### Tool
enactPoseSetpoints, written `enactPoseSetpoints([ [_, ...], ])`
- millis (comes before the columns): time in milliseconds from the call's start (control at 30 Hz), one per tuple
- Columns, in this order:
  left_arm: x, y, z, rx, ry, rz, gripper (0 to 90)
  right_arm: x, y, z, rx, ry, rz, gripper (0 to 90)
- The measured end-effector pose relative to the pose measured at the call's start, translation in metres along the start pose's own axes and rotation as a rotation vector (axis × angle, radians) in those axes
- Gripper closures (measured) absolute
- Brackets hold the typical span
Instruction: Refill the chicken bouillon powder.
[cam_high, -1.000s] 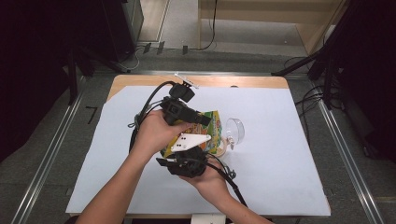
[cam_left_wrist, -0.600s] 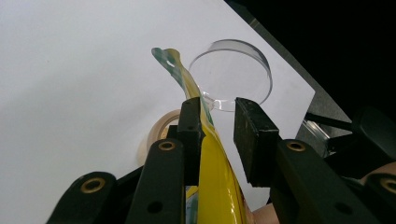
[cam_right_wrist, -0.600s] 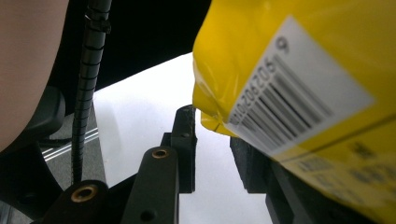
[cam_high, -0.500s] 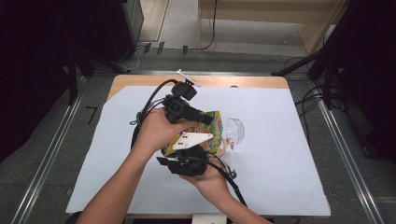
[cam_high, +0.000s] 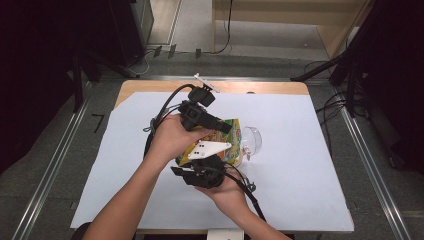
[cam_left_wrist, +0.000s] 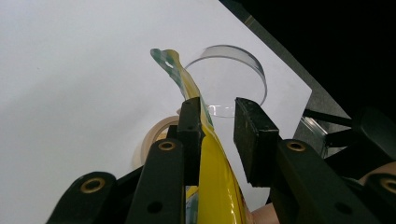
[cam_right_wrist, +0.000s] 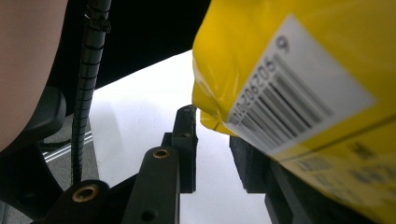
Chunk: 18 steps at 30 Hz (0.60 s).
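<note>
Snack bag (cam_high: 226, 140), glossy yellow with a barcode (partly blurred), hung between both grippers; left gripper (cam_left_wrist: 217, 128) narrowly parted around its edge, right gripper (cam_right_wrist: 212, 140) likewise. Clear cup (cam_high: 251, 141) lay at three o'clock.

Both forearms reach in from below; the left gripper (cam_high: 220, 125) sits above the right gripper (cam_high: 212, 162) (jaws of each part-way apart), hands close together.
</note>
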<state>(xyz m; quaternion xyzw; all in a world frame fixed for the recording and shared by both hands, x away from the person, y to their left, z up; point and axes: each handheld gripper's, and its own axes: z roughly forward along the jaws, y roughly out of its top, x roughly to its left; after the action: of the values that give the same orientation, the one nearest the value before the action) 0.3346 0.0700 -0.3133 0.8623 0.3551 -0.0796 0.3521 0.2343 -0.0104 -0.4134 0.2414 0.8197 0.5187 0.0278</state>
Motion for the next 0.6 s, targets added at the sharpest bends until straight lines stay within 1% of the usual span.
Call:
enactPoseSetpoints([
  [300, 0.0009, -0.0005, 0.0001, 0.002, -0.005, -0.002, 72.7, 0.0003, -0.0004, 0.0004, 0.006, -0.007, -0.012, 73.6],
  [600, 0.0004, -0.0004, -0.0002, 0.001, 0.0, 0.002, 72.9, 0.0008, -0.0003, 0.0006, 0.003, -0.008, -0.009, 73.5],
])
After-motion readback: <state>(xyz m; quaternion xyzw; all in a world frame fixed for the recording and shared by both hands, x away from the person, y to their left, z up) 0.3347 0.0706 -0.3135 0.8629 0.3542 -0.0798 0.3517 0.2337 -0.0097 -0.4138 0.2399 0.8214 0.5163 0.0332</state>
